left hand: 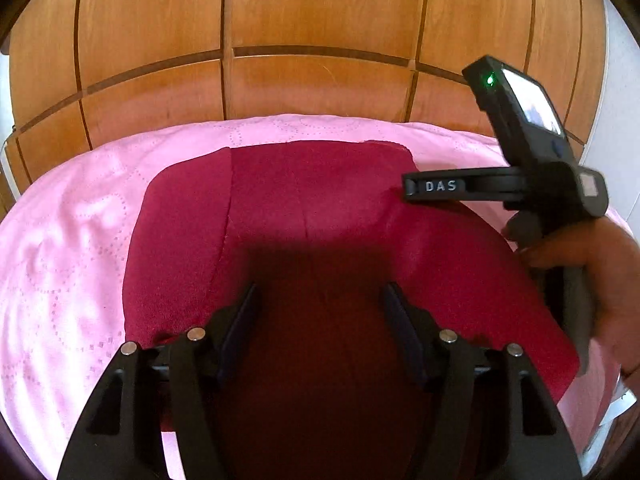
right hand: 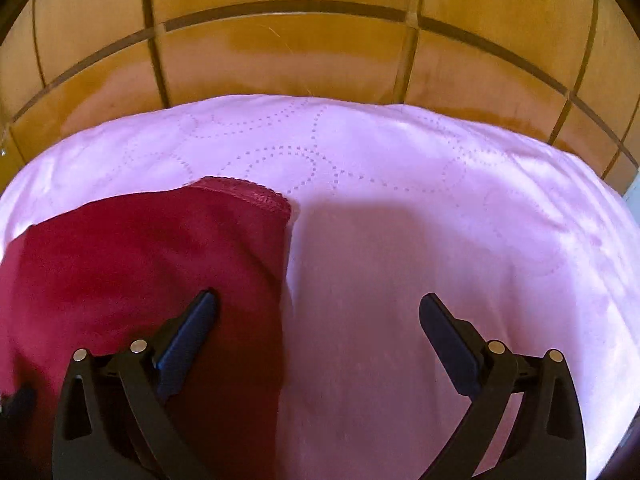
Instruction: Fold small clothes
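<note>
The garment [left hand: 320, 216] lies flat on the bedspread [left hand: 72, 248]; behind the bedspread stands the wooden panelling [left hand: 320, 32], the right gripper [left hand: 412, 188] over the garment's right edge.

Matt red cloth garment [left hand: 320, 200] on a pink stitched bedcover [right hand: 400, 160] — glossy wood panelling [left hand: 320, 20] behind.

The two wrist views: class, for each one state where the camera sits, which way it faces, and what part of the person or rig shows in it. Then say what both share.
Left wrist: on the left gripper, looking down along its open fingers over the red garment; the right gripper and the hand holding it show at right.
Right wrist: on the right gripper, open, facing down over the garment's lace-trimmed edge and the pink bedcover; only its own fingers show.
Shared: garment, bedcover, wooden panelling behind.
</note>
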